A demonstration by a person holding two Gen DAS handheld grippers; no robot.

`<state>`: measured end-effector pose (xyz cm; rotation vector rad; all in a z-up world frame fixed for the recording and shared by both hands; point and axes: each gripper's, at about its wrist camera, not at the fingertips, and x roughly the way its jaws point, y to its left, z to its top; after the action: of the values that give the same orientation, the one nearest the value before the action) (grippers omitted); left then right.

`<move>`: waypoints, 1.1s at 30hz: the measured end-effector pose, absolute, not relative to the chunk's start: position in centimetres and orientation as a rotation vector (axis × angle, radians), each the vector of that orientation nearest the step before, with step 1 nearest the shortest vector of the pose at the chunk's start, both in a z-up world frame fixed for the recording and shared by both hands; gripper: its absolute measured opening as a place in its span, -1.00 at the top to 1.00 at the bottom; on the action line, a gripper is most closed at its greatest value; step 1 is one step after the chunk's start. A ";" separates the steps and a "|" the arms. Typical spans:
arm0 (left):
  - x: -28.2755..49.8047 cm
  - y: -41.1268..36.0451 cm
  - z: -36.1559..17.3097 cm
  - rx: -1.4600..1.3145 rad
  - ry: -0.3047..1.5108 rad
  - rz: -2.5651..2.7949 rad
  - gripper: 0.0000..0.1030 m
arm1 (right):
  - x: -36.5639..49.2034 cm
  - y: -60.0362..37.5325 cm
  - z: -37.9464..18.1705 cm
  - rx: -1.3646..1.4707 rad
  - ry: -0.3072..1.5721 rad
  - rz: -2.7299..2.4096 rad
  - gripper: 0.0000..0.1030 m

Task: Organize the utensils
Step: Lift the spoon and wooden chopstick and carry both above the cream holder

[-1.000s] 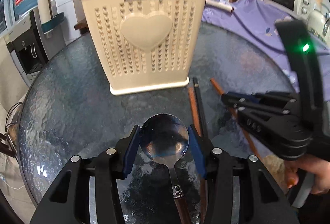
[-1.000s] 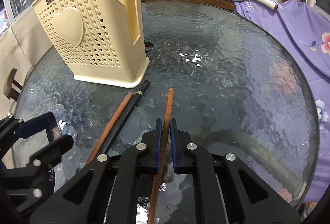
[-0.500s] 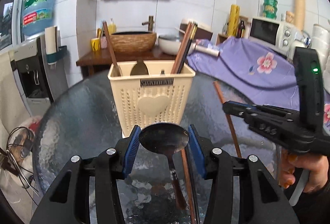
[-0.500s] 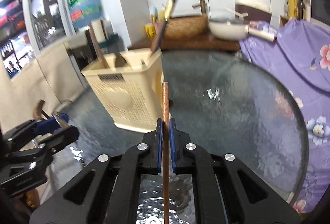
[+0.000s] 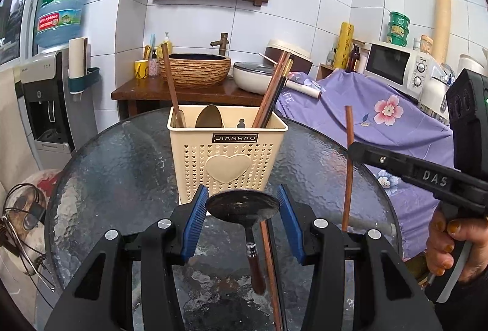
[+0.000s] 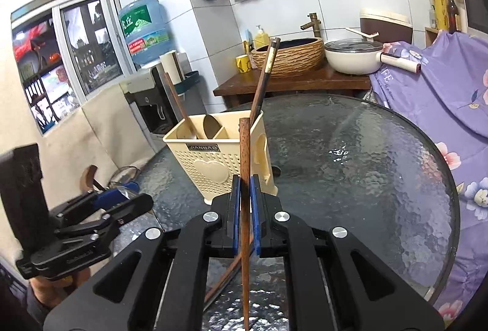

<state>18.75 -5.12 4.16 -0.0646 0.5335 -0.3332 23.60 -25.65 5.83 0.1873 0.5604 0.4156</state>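
The left gripper (image 5: 242, 209) clamps the bowl of a metal spoon (image 5: 243, 207) between its blue pads, in the lower centre of the left wrist view, with the wooden handle hanging down toward the camera; gripping it by the bowl probably leaves the handle free to drop first into a slot. The right gripper (image 6: 245, 203) is pinched narrow on a single brown chopstick (image 6: 245, 178), which stands nearly upright in the middle of the right wrist view, a pose that suits lowering it endwise. The cream utensil holder (image 5: 227, 157) sits on the round glass table (image 5: 122, 166), centre of the left view, just beyond the spoon. Its compartments already sort the pieces: a wooden handle and a spoon at its left, a pair of chopsticks (image 5: 273, 87) leaning out at its right, so the held chopstick likely belongs on that right side and the spoon on the left. More chopsticks (image 6: 227, 273) lie on the glass beneath the right gripper, waiting their turn
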 end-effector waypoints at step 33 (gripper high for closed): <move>26.3 -3.0 18.7 -0.046 0.357 -0.281 0.11 | 28.4 -22.5 23.8 0.154 0.295 0.475 0.86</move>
<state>26.31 -3.04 18.68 -0.0455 0.3569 -0.2807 28.42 -22.48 23.80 0.1536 0.2953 0.4753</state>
